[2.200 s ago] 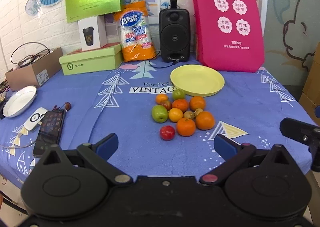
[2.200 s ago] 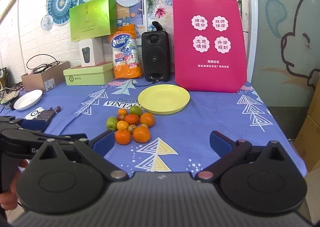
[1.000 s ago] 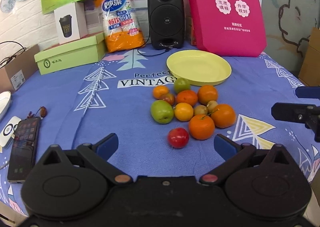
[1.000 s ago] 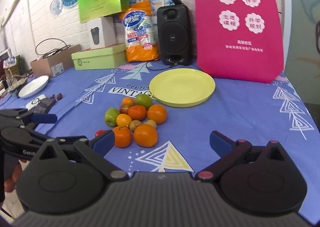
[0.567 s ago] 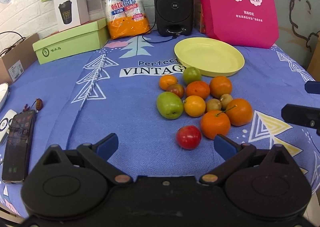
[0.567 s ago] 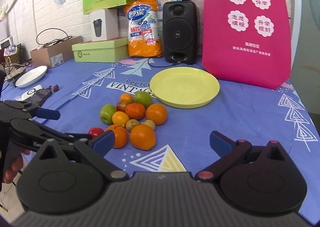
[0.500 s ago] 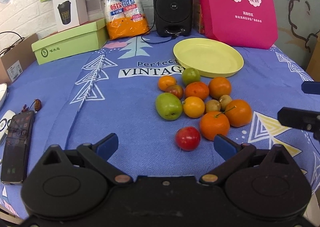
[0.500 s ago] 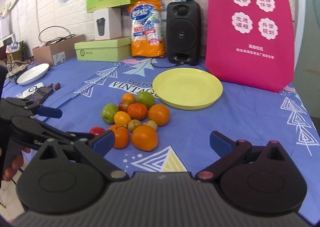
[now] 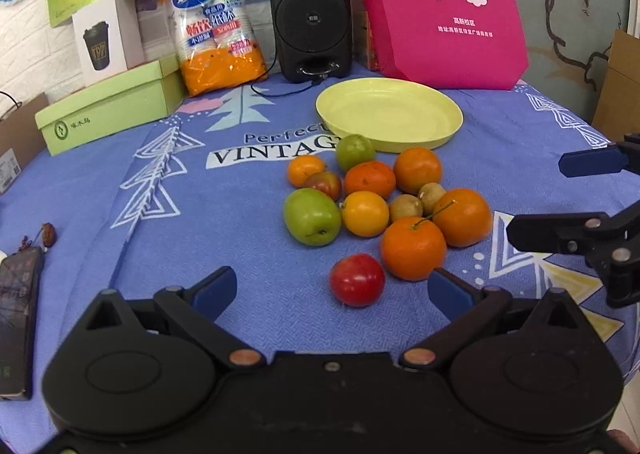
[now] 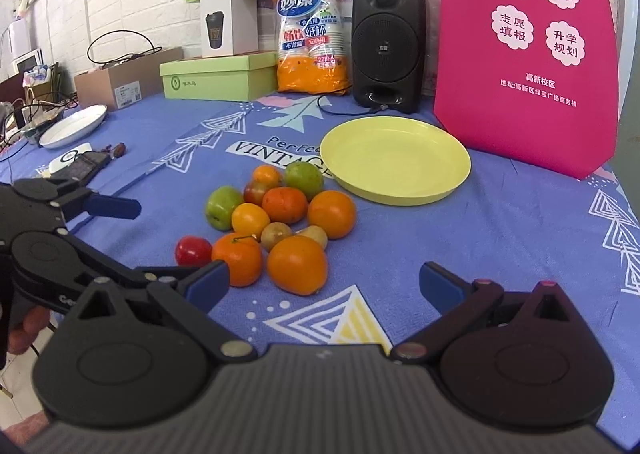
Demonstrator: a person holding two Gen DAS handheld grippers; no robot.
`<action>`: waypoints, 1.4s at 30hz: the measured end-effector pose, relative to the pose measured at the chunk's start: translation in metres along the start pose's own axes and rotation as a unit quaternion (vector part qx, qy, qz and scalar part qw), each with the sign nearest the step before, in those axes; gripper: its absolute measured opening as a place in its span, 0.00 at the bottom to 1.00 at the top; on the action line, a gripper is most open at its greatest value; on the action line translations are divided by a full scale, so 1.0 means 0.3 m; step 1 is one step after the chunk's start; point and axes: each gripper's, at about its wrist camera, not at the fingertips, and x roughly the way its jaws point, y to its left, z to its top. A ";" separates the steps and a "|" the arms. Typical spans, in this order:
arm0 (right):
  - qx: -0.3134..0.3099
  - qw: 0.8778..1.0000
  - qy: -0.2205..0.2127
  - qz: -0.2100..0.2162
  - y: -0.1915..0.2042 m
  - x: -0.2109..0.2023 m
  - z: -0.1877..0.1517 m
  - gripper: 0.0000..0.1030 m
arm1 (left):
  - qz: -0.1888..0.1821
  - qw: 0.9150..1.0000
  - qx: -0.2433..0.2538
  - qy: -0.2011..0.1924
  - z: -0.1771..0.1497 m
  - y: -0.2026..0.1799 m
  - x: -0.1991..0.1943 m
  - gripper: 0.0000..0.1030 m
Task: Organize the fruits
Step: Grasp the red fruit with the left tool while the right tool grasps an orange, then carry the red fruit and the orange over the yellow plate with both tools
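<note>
A cluster of fruit lies on the blue tablecloth: a red tomato (image 9: 357, 280), several oranges such as the nearest one (image 9: 413, 248), a green apple (image 9: 312, 216), a lime (image 9: 354, 147) and two small brown fruits. An empty yellow plate (image 9: 389, 113) sits just behind them. My left gripper (image 9: 332, 290) is open and empty, with the tomato just ahead between its fingers. My right gripper (image 10: 322, 286) is open and empty, just short of the nearest orange (image 10: 297, 264). The tomato (image 10: 193, 250), the plate (image 10: 395, 159) and the left gripper's fingers (image 10: 112, 206) show in the right wrist view.
At the back stand a black speaker (image 9: 310, 9), a pink bag (image 9: 440, 5), an orange pack of cups (image 9: 218, 25) and green boxes (image 9: 108, 109). A phone (image 9: 16, 310) lies at the left edge, a white dish (image 10: 74, 125) farther left.
Both grippers have moved forward toward the fruit cluster, which now looks larger and closer. Both stayed open. No fruit has moved.
</note>
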 end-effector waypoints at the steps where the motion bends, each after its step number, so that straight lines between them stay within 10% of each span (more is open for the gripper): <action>1: 0.001 1.000 0.001 0.000 -0.003 0.002 0.000 0.98 | -0.005 1.000 -0.004 -0.002 0.002 0.005 0.007 0.92; 11: 0.003 1.000 0.008 0.010 -0.022 0.036 -0.005 0.95 | -0.065 0.997 -0.034 0.016 0.014 0.027 0.059 0.60; 14: -0.003 1.000 0.009 0.012 -0.019 0.044 -0.002 0.95 | -0.078 0.995 -0.051 0.029 0.004 0.042 0.075 0.33; 33: -0.028 0.998 0.054 0.033 0.016 0.200 0.012 0.70 | -0.081 0.993 -0.078 0.031 0.001 0.073 0.086 0.30; 36: -0.028 0.997 0.057 0.044 0.012 0.212 0.011 0.49 | -0.083 0.993 -0.078 0.030 0.000 0.074 0.085 0.30; 42: -0.020 0.997 0.054 0.054 0.007 0.209 0.018 0.40 | -0.082 0.993 -0.084 0.027 -0.004 0.079 0.073 0.29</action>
